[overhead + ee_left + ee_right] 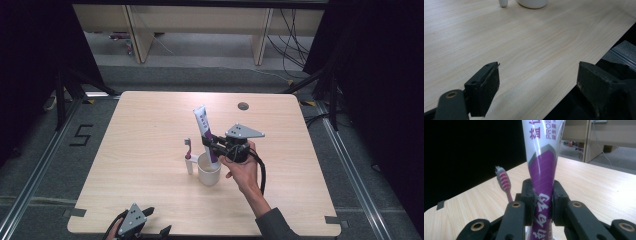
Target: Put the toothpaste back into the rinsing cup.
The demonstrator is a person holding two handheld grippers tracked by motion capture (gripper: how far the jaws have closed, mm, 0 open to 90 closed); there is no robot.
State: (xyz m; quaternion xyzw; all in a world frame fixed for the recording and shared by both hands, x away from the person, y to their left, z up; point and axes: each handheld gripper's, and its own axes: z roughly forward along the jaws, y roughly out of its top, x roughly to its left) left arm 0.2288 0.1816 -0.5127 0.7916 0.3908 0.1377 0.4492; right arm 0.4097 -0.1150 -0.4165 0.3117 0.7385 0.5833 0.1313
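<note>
A white and purple toothpaste tube (205,131) stands nearly upright with its lower end inside a white mug (209,170) near the table's middle. My right gripper (212,144) is shut on the tube's purple lower part (542,195), with the jaws pressing it from both sides. A toothbrush (188,155) with a pink head (504,180) stands upright just left of the mug. My left gripper (150,225) rests at the table's near edge, open, with nothing between its jaws (537,85). The mug's base (532,3) shows far ahead of it.
The light wooden table (150,130) has a small round grommet (243,106) near its far edge. Desk legs and cables stand on the floor beyond the table. Dark curtains flank both sides.
</note>
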